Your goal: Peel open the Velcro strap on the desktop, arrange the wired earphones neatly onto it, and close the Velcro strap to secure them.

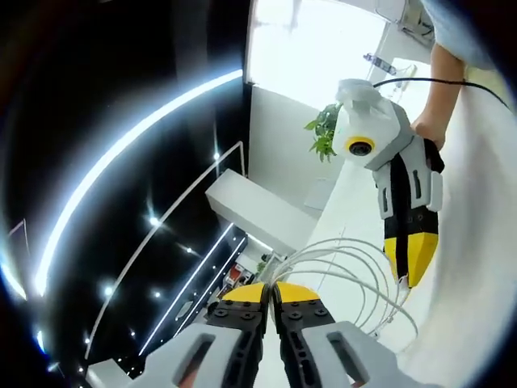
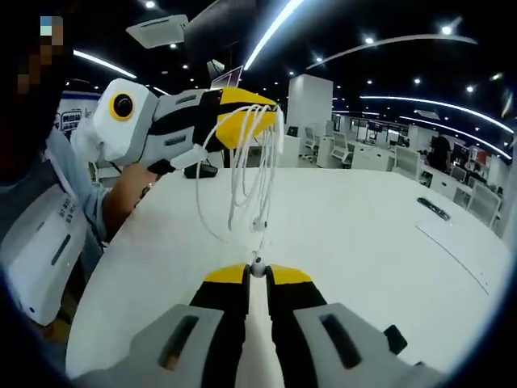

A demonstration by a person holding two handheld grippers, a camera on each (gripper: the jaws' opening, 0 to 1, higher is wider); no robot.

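Both pairs of jaws are closed on the white earphone cable. In the left gripper view the left gripper (image 1: pixel 271 293) at bottom centre pinches the loops of the earphones (image 1: pixel 347 271), which fan out to the right in thin white arcs. The right gripper (image 1: pixel 410 259) hangs at the right of that frame, held by a hand (image 1: pixel 428 125).

In the right gripper view the right gripper (image 2: pixel 257 275) at bottom centre grips a small grey earbud (image 2: pixel 258 264). The cable (image 2: pixel 250 162) rises in long hanging loops to the left gripper (image 2: pixel 242 113) in the upper left, above the white table (image 2: pixel 371 234). A dark strap (image 2: pixel 434 208) lies on the table at the right.
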